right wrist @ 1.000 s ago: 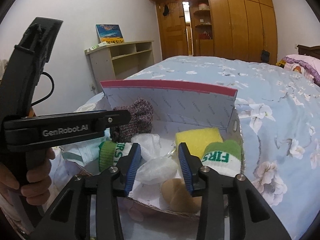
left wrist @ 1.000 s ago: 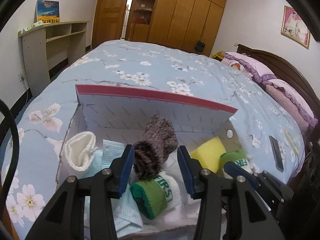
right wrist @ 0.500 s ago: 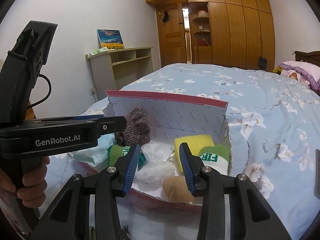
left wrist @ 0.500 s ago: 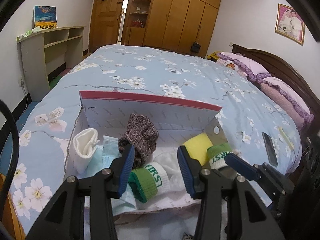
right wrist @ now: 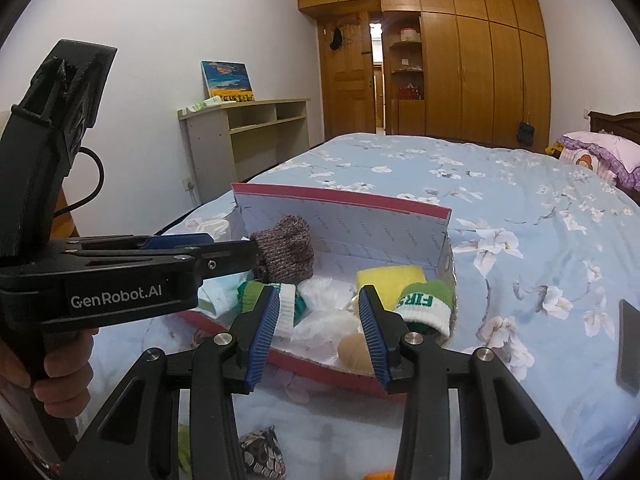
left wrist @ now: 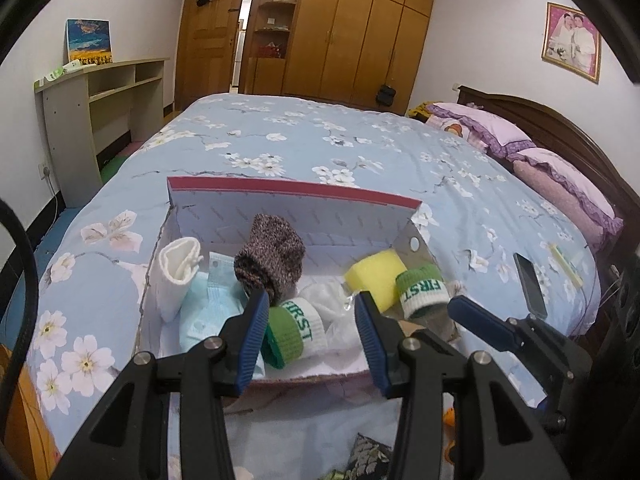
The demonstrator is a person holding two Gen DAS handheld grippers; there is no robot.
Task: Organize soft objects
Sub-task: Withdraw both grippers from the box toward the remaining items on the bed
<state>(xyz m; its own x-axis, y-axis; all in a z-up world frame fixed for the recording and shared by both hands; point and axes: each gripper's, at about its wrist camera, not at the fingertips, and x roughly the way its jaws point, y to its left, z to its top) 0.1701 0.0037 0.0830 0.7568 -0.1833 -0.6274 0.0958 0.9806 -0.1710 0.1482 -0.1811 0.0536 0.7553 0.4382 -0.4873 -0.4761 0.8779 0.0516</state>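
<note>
Flanking box [left wrist: 280,200], phone [left wrist: 530,286] right — shelf [left wrist: 100,96] left

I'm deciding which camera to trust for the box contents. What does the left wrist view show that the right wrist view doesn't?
Left only: white rolled sock, blue face mask, framed photo. Right only: tan round item, a hand holding the left gripper. Both: box, brown knit sock, yellow sponge, two green-cuffed socks.
</note>
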